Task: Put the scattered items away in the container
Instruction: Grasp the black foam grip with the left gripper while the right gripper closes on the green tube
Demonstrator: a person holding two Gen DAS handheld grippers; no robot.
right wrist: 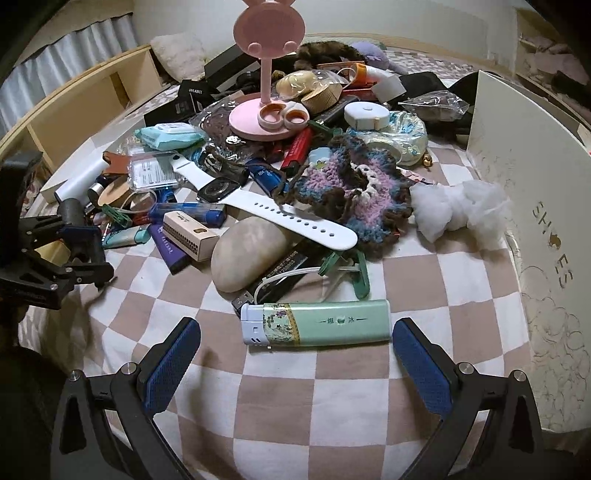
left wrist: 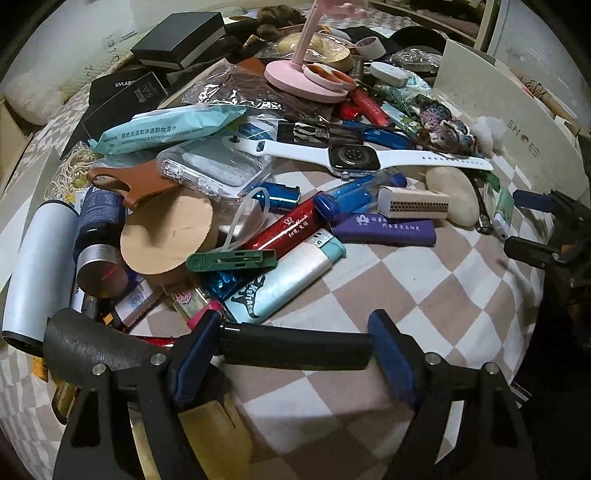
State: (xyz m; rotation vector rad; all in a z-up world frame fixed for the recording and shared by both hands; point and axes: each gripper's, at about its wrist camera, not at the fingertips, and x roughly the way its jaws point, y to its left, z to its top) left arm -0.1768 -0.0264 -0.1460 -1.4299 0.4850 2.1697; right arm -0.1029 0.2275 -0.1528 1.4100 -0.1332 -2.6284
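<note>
While left gripper (left wrist: 295, 347) pinches black handled tool (left wrist: 295, 349) end to end, right gripper (right wrist: 297, 365) jaws spread.
Green lighter (right wrist: 317, 323) lies flat on the bed between right pads, near white box (right wrist: 535, 221): light, stiff, slick; grip across its narrow sides.

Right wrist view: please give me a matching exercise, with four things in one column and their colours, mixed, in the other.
1. watch strap
2. long lighter
3. rabbit stand
4. smooth stone

a. pink
b. beige
c. white
d. pale green

Pairs: 1-c, 2-d, 3-a, 4-b
</note>
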